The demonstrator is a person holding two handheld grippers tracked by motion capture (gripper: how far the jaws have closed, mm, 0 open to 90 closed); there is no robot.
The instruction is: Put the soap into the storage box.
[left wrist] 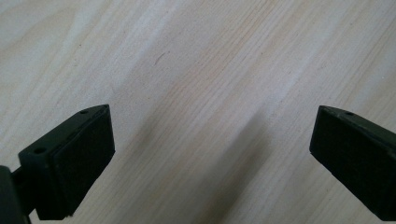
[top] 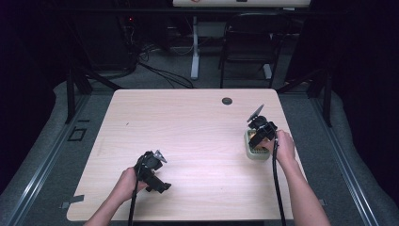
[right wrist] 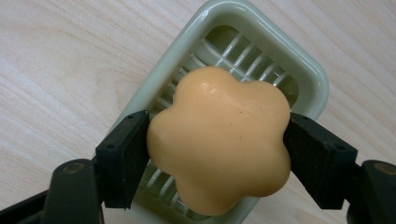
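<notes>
Holding the flower-shaped orange soap (right wrist: 219, 140) between my right gripper (right wrist: 218, 154) jaws over the pale green soap dish (right wrist: 306, 70) near the surface's right edge, I'd keep it level, squeeze gently, left gripper (left wrist: 212, 149) parked agape.

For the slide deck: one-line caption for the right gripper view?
Right gripper clamps a flower-shaped orange soap above a pale green slatted soap dish on the wooden table.
</notes>
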